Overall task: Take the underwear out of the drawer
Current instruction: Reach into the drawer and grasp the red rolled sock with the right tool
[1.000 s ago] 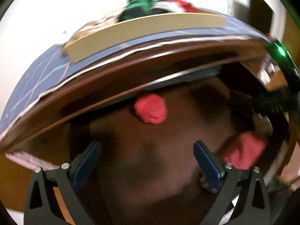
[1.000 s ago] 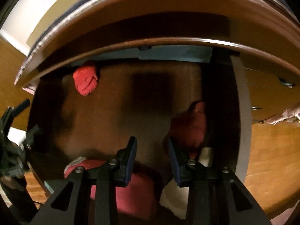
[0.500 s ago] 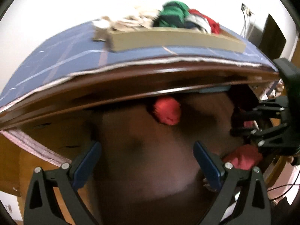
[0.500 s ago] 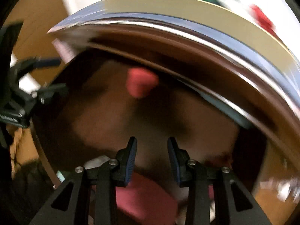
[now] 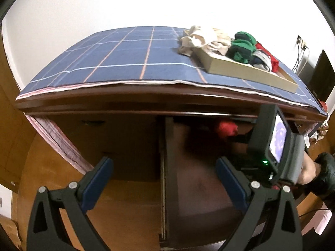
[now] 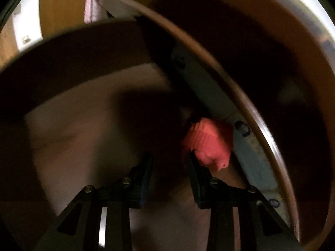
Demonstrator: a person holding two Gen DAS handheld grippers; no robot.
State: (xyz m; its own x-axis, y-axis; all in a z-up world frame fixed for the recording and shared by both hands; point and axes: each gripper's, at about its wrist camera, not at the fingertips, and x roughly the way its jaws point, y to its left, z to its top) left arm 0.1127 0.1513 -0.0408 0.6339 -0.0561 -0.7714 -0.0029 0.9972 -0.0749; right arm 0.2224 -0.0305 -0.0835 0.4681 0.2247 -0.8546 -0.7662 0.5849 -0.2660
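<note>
The right gripper [image 6: 168, 171], jaws open and empty, sits inside the drawer [image 6: 88, 113] with the red underwear [image 6: 209, 144] just beyond its right fingertip, nearer than the open left gripper [image 5: 164, 182].

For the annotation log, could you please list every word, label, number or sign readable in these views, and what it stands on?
None can be read.
Lit screen on the back of the right hand-held gripper: shows a blurred picture, no legible text.
Tray and checked cloth: no lettering visible.
</note>
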